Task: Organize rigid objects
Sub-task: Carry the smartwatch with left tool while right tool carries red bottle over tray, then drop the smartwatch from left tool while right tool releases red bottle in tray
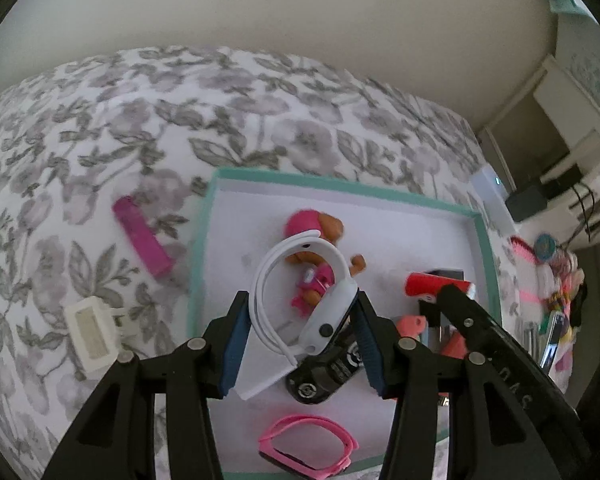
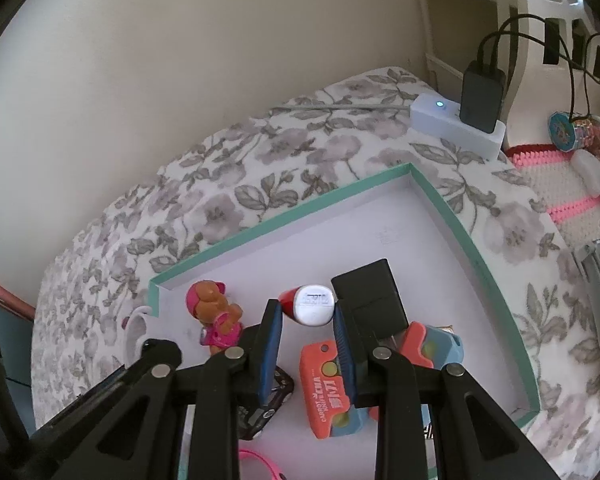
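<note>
Left wrist: left gripper point(image 1: 300, 316) clamps white watch point(image 1: 300, 300) over tray point(image 1: 486, 248); right gripper point(image 2: 308, 320) clamps red-white tube point(image 2: 310, 304).

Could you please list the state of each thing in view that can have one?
left gripper: shut on the white watch.
white watch: held between the fingers, over the tray.
right gripper: holding the red and white tube by its sides.
red and white tube: gripped, white cap facing the camera.
teal tray: open, lidless.
pink band: lying flat in the tray.
power strip: its light is on.
</note>
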Action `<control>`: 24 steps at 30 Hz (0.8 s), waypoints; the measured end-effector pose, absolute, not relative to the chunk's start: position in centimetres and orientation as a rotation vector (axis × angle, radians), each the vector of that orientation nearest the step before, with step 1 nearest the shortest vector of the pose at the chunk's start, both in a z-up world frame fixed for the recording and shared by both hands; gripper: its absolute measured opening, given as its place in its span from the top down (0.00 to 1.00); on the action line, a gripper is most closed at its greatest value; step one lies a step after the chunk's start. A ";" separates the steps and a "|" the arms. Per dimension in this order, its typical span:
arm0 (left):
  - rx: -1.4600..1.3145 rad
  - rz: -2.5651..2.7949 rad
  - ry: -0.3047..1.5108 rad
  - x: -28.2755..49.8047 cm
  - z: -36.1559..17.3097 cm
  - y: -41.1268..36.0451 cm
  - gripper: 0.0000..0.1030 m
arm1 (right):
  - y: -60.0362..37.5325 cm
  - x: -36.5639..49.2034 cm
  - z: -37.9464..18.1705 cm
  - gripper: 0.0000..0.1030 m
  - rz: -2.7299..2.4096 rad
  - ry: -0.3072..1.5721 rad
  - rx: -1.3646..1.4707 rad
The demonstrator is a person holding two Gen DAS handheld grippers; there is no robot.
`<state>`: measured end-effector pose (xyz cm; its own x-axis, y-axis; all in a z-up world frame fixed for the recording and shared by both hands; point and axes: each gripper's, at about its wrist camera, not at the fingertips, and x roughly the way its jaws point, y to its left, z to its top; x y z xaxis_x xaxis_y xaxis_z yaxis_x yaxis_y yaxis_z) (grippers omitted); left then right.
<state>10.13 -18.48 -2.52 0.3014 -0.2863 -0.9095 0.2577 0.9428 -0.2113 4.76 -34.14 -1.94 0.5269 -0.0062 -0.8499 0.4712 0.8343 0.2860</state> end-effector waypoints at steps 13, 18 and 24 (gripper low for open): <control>0.005 -0.339 1.262 10.1 -4.0 -18.5 0.49 | -33.3 4.6 -3.3 0.72 -0.331 1.118 0.460; -0.002 -0.336 1.273 10.1 -4.0 -18.5 0.49 | -33.0 4.7 -3.5 0.72 -0.334 1.146 0.426; -0.023 -0.322 1.292 10.3 -4.0 -18.1 0.49 | -32.7 4.9 -3.9 0.72 -0.329 1.165 0.402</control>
